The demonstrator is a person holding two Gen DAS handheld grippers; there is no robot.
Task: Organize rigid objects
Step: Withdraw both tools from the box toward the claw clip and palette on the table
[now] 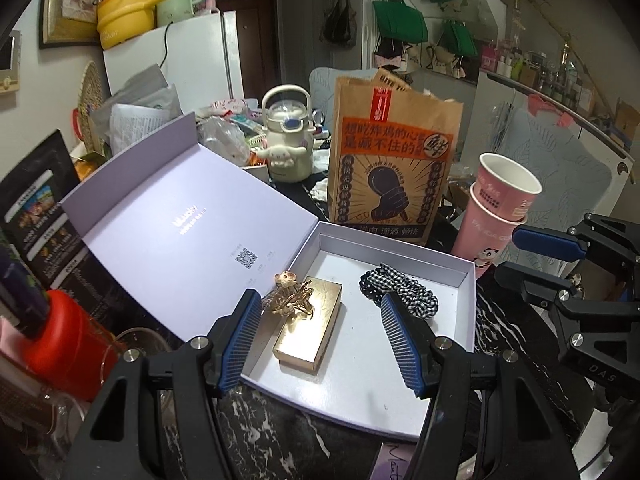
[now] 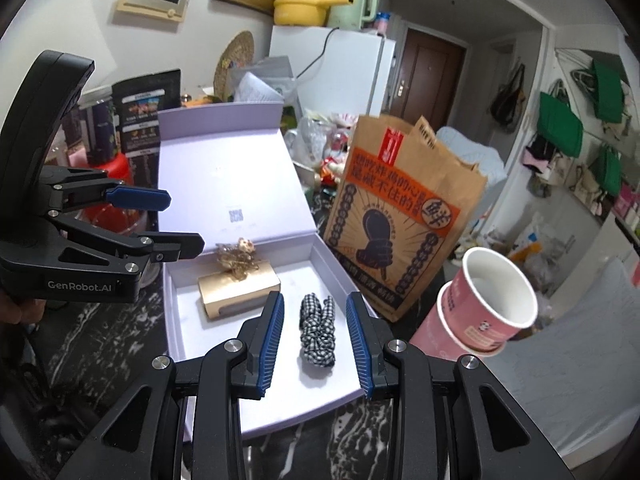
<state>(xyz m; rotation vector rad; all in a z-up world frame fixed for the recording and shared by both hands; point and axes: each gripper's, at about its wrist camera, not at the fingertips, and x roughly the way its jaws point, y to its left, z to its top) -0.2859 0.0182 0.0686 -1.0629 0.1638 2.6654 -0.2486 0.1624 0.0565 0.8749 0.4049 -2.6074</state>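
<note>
A white open box (image 1: 400, 412) (image 2: 224, 364) with its lavender lid (image 1: 192, 216) (image 2: 224, 168) folded back lies on the dark marble table. Inside lie a gold rectangular box (image 1: 310, 330) (image 2: 236, 290), a gold hair claw (image 1: 290, 296) (image 2: 236, 258) resting on its far end, and a black-and-white checked scrunchie (image 1: 400, 290) (image 2: 318, 326). My left gripper (image 1: 320, 308) (image 2: 184, 220) is open and empty above the gold box. My right gripper (image 2: 314, 318) (image 1: 508, 254) is open and empty, its fingers on either side of the scrunchie, above it.
A brown paper bag (image 1: 394, 160) (image 2: 400, 216) stands behind the box. Stacked pink paper cups (image 1: 496, 208) (image 2: 484, 304) stand to the box's right. A red container (image 1: 60, 344) and a glass (image 1: 132, 344) sit at the left. A cream kettle (image 1: 286, 136) and clutter fill the back.
</note>
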